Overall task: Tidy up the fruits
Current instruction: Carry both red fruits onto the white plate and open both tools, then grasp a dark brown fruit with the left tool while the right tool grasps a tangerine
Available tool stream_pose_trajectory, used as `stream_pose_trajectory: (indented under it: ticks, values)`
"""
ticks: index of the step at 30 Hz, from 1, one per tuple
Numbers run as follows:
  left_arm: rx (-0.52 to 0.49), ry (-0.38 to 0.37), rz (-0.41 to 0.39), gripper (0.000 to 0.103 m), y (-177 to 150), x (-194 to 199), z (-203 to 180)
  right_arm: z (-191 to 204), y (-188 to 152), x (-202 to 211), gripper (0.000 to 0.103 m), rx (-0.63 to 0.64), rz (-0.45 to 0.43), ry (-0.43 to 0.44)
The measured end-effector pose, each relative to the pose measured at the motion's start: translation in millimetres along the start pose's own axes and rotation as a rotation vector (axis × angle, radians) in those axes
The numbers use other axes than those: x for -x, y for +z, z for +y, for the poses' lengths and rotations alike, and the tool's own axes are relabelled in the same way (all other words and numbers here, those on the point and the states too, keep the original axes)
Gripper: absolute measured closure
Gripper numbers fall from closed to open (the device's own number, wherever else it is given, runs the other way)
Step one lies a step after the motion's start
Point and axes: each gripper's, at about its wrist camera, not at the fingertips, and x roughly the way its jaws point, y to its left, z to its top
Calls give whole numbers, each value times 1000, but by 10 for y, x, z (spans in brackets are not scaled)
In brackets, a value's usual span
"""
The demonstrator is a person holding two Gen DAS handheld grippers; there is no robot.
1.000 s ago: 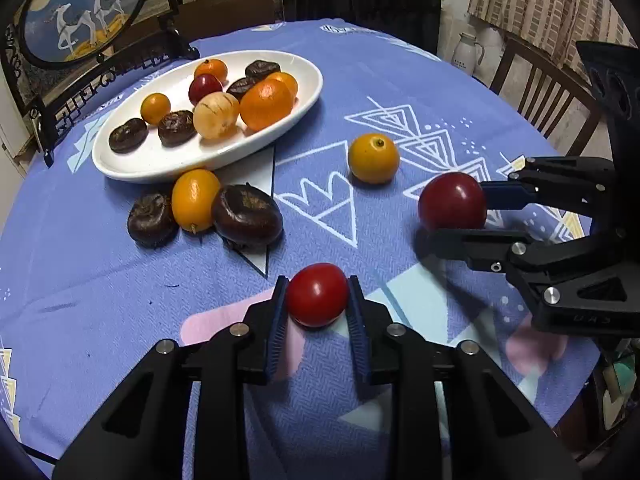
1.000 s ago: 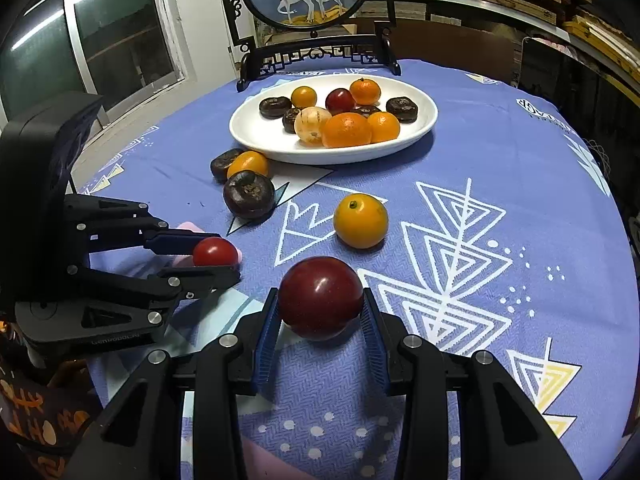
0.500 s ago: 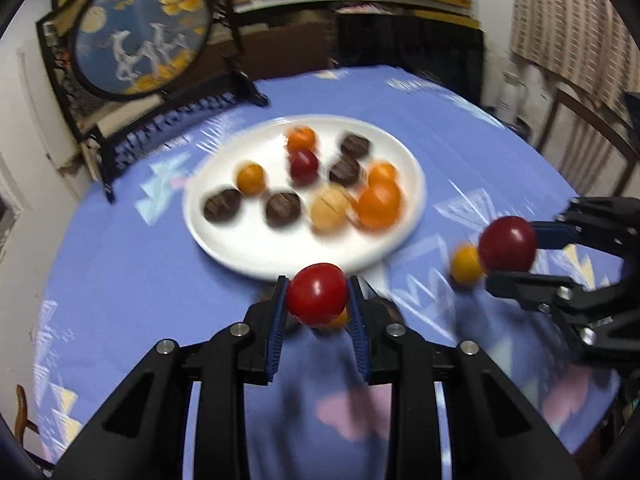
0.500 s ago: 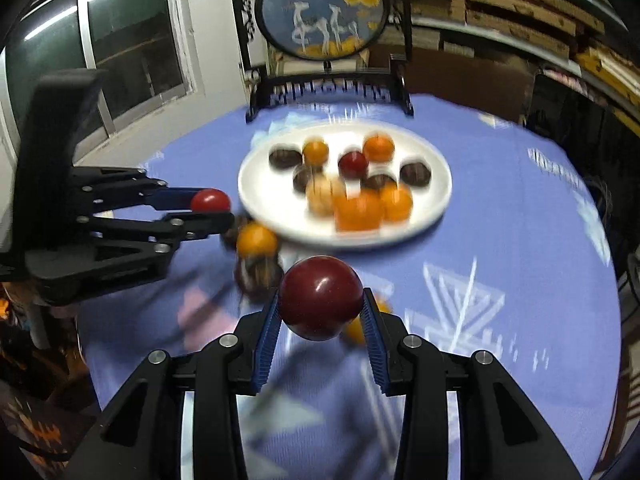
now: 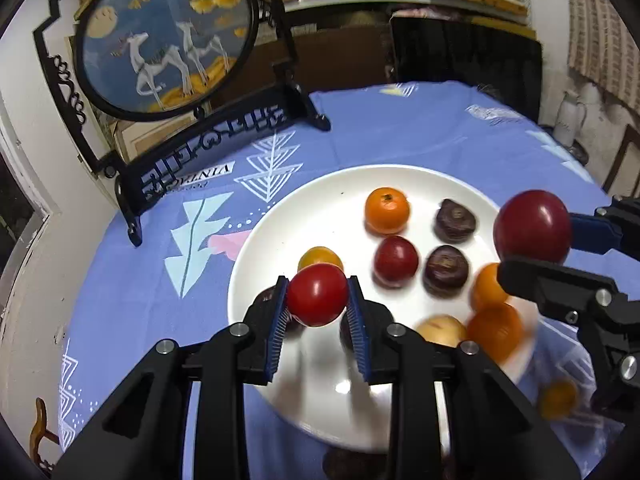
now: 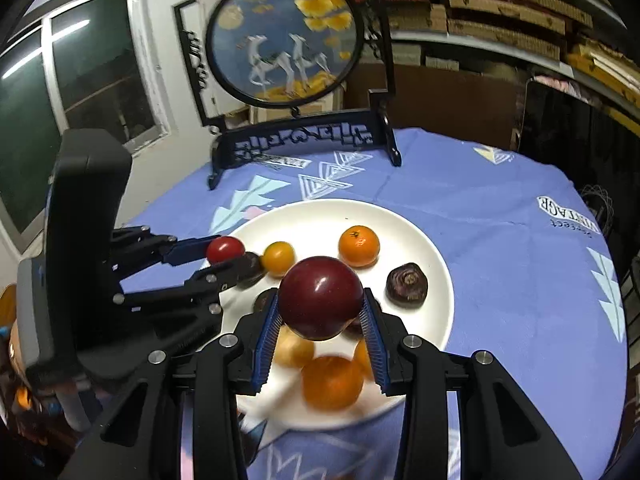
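Note:
My left gripper is shut on a small red tomato and holds it above the near left part of the white plate. My right gripper is shut on a dark red plum and holds it above the plate's near side. The plum also shows at the right of the left wrist view. The tomato shows in the right wrist view. The plate holds several oranges, dark chestnut-like fruits, a red fruit and a pale fruit.
The round table has a blue patterned cloth. A framed round deer picture on a black stand stands behind the plate. An orange lies on the cloth at the right, off the plate. A chair stands at the right edge.
Both grippers have lifted their fruits off the cloth and moved forward over the plate. The plate now fills the middle of both views.

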Motion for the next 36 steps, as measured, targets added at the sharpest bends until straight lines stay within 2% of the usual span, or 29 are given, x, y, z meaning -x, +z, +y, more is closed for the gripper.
stream_pose_trajectory:
  ticks: [8,11,12,17,23,31,36]
  values:
    - [11,12,39,74,89,-375,33,-224,92,-537,63,-63,67,-17]
    - [3,9,35,73,98,-411,14,-239,106,-650,58,-70,100,4]
    - [4,10,35,68,100,-413,17,-237,113,-636,56,-73,90,-2]
    - [12,12,26,61,48,-341,60,-224,89,-411,51,-72,49,6]
    - [14,-7,5,57,-108,-113,64,-184,-150,-54,46,-46,33,5]
    - [26,-62,-41,48,-541,376,96,-32,-742,448,41,11,30,6]
    - [33,-80,-49,39,-957,600,172,110,-1155,656,40,90,44,-51]
